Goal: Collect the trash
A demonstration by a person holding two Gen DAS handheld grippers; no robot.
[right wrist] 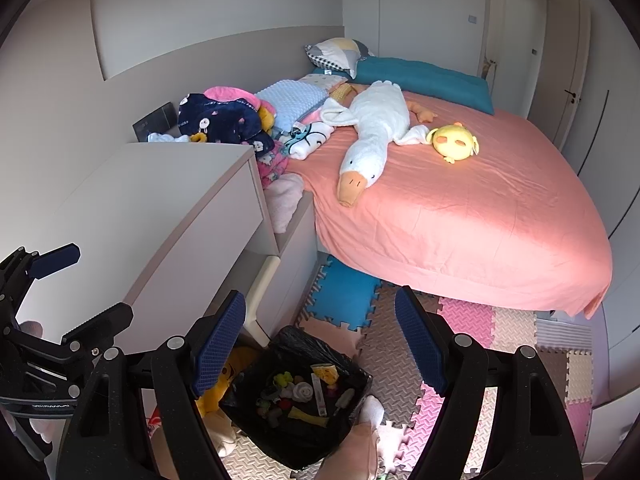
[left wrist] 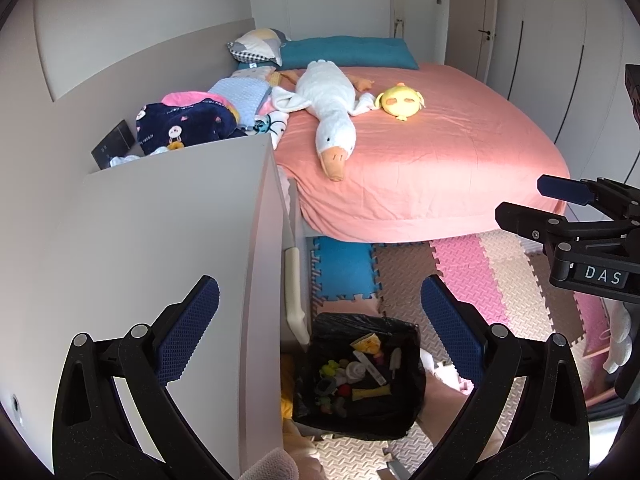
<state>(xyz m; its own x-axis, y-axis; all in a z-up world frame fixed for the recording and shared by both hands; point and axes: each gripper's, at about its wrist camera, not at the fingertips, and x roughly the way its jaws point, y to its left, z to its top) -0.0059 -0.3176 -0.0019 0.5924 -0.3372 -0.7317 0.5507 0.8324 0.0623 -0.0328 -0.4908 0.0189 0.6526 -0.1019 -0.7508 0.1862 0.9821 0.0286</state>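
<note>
left wrist view: the only writing that reads is "das" in pale letters on a label on the body of the right tool (left wrist: 532,204), which reaches in from the right edge; a strip of print on the left tool's body, seen from the right wrist, is too small to read; small print on the wrappers in the bin cannot be made out.

left tool (left wrist: 320,328) stands spread, blue pads well apart, nothing between them; right tool (right wrist: 320,338) likewise stands spread and pinches nothing.

trash bin (left wrist: 360,376), lined with a black bag, sits on the floor just below and ahead of both tools, between their fingers in each view; inside lie small scraps, a yellow wrapper, a white strip, bits of green and red.

foam floor mat (left wrist: 472,280) of interlocking tiles in pink, cream, brown and blue spreads ahead and to the right of the tools; white cabinet (left wrist: 168,216) rises to the left, beside the bin; bed (left wrist: 420,160) with a salmon sheet lies ahead; on it a white goose plush (left wrist: 328,116), a yellow chick plush (left wrist: 400,100), a teal pillow (left wrist: 348,52) and a heap of clothes (left wrist: 188,120); pale walls and closet doors stand behind.
</note>
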